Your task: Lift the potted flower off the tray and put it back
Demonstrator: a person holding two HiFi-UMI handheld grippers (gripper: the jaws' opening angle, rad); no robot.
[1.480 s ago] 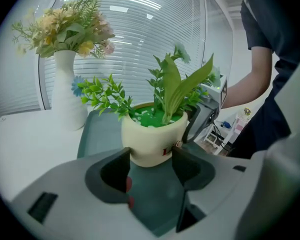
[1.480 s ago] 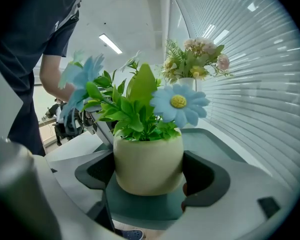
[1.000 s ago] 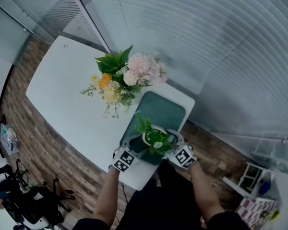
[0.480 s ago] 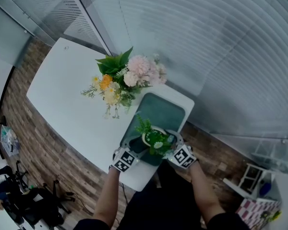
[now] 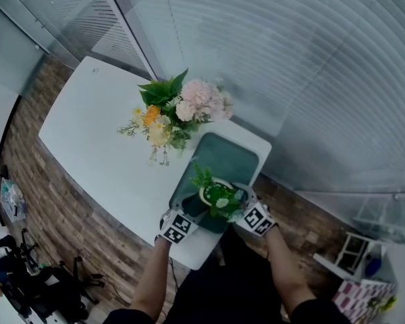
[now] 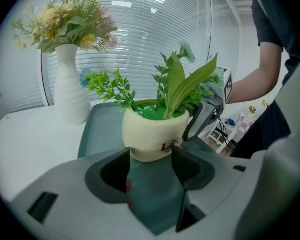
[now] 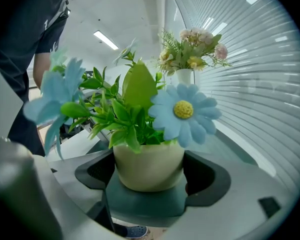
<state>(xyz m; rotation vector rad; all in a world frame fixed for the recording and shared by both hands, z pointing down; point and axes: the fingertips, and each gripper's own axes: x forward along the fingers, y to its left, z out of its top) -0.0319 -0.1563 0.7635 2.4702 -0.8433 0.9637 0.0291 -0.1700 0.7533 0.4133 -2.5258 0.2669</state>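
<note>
The potted flower is a cream pot with green leaves and a pale blue daisy. It stands at the near end of the dark green tray; whether it touches the tray I cannot tell. My left gripper comes in from the left, and its jaws press the pot's narrow base. From the opposite side my right gripper holds the pot's body between both jaws. In the left gripper view, the right gripper shows against the pot's far side.
A white vase with a pink, yellow and green bouquet stands on the white table just beyond the tray's far left corner. The tray lies by the table's near right edge. Slatted blinds behind glass close off the far side.
Both grippers and the pot keep their places. Only the head view drifts slightly.
</note>
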